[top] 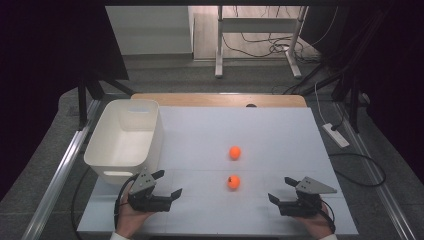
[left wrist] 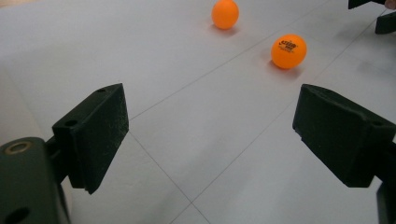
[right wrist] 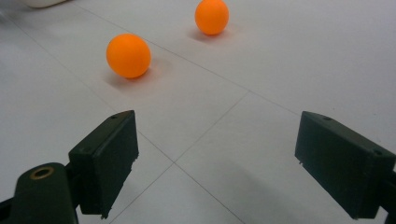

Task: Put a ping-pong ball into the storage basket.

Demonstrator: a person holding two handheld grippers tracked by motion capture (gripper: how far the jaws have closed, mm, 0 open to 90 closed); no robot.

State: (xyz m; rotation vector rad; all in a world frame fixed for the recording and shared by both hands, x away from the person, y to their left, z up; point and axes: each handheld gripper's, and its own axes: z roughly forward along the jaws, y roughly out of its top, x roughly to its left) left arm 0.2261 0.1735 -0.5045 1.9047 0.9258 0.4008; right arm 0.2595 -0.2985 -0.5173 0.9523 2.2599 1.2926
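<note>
The near ping-pong ball (top: 233, 182) could roll away if either wide-open gripper, left (top: 166, 185) or right (top: 280, 189), nudges it.

High view: the white matte table top (top: 260, 135) is evenly lit from overhead, while the left and right edges of the frame sink into near-black with a purplish tint. The image is soft and low-detail. Gripper views are bright — the two small orange glossy balls (left wrist: 289, 51) (left wrist: 225, 13) cast faint, short shadows toward the lower part of the frame. The black jaws at the bottom are slightly blurred; no glare on the table.
</note>
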